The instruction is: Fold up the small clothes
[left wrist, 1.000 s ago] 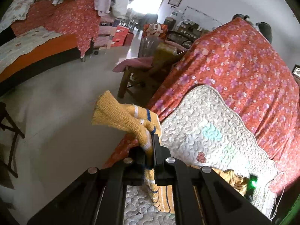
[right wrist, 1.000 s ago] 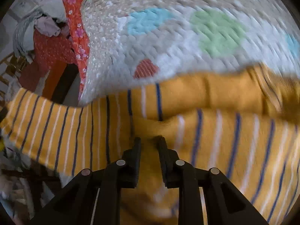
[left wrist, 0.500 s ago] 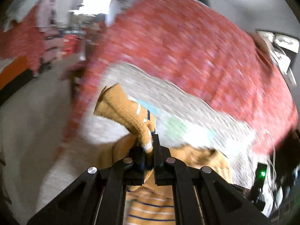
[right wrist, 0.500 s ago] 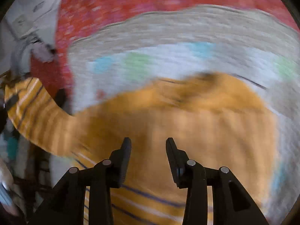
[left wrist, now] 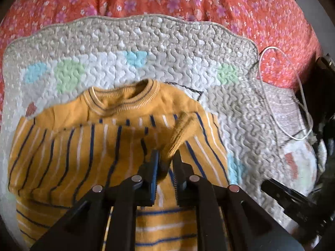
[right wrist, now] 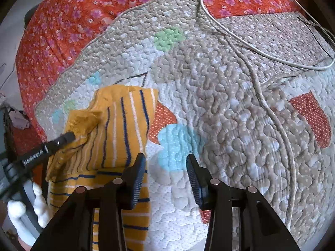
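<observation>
A small yellow sweater (left wrist: 100,146) with blue and white stripes lies on a quilted mat (left wrist: 146,48), collar away from me. My left gripper (left wrist: 166,161) is shut on the sweater's sleeve cuff (left wrist: 180,133), folded across the body toward the sweater's right edge. In the right wrist view the sweater (right wrist: 119,129) lies at the left, and the left gripper (right wrist: 65,138) shows pinching the cuff (right wrist: 83,121). My right gripper (right wrist: 165,167) is open and empty, above the mat just right of the sweater's edge.
The mat (right wrist: 209,96) lies on a red flowered bedspread (left wrist: 188,2). A white cable (right wrist: 261,48) loops over the mat's far right; it also shows in the left wrist view (left wrist: 293,96). Dark objects (left wrist: 322,104) stand at the bed's right edge.
My left gripper swung the sleeve from off the bed's side over onto the sweater body. My right gripper let go of the sweater, opened and moved off to its right.
</observation>
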The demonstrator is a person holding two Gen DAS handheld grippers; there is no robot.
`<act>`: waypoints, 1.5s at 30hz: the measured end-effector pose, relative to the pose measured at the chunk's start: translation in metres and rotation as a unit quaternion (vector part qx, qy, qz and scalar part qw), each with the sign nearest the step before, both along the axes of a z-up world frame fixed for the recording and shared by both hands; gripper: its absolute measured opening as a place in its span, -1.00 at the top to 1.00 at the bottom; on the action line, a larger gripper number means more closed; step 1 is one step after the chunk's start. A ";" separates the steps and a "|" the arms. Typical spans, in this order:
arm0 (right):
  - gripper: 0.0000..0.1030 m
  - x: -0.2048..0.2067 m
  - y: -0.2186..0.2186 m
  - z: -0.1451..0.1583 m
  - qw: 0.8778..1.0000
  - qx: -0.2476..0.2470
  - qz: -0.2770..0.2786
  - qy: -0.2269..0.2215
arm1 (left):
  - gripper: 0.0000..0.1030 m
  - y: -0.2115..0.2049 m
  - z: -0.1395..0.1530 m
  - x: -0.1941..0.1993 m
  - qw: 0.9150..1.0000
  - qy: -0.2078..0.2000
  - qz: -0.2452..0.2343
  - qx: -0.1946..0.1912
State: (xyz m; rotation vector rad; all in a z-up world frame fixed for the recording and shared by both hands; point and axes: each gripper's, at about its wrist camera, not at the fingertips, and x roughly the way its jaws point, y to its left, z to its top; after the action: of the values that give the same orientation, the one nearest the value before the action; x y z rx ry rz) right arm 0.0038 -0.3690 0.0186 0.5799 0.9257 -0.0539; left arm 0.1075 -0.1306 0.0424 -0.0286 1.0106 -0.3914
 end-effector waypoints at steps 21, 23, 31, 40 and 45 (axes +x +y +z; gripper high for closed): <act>0.61 0.118 0.138 -0.007 0.990 -0.086 0.097 0.052 | 0.23 0.291 -0.019 -0.103 0.960 -0.015 0.279 -0.025; 0.61 0.120 0.133 -0.006 0.989 -0.107 0.080 0.056 | 0.23 0.303 -0.024 -0.105 0.957 -0.011 0.288 -0.030; 0.11 0.111 0.100 -0.008 0.993 -0.085 0.016 0.075 | 0.22 0.320 -0.036 -0.118 0.952 -0.004 0.305 -0.029; -0.13 0.025 0.084 0.003 0.993 -0.093 0.046 0.053 | 0.16 0.296 -0.057 -0.129 0.958 0.025 0.285 -0.010; -0.13 -0.017 0.089 -0.017 0.992 -0.090 0.067 0.064 | 0.00 0.288 -0.059 -0.140 0.959 0.025 0.283 -0.001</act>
State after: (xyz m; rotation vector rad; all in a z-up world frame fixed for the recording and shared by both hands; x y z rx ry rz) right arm -0.0137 -0.2801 0.0018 0.3501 1.0698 -0.0541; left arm -0.0324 0.1571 -0.0166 -0.3251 1.0032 0.1340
